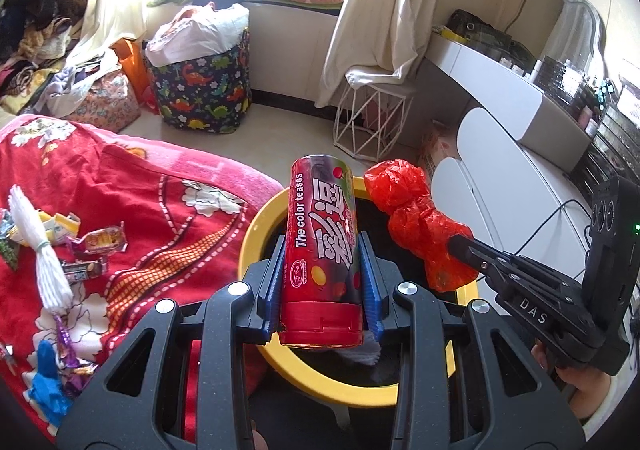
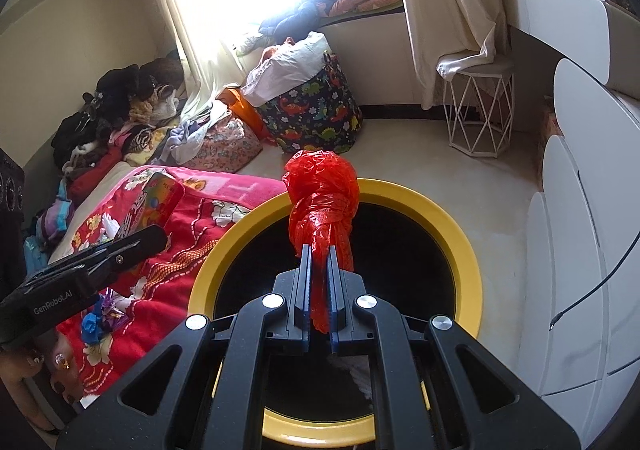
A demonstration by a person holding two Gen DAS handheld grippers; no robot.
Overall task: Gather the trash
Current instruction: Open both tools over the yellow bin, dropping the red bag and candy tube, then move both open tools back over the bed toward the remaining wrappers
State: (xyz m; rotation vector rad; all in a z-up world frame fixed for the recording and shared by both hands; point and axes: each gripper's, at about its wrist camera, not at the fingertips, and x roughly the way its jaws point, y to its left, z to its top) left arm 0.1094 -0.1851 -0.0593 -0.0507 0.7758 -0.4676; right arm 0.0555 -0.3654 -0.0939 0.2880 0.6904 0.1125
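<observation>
Over the yellow-rimmed bin (image 1: 256, 226), the left gripper (image 1: 323, 270) clamps a red snack tube (image 1: 322, 250) and the right gripper (image 2: 319, 282) pinches a red plastic bag (image 2: 322, 193); each should release only once centred above the opening.

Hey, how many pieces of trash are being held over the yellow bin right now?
2. The red candy tube sits clamped in the left tool, and the crumpled red plastic bag is pinched in the right tool. Both hang above the yellow-rimmed bin.
</observation>
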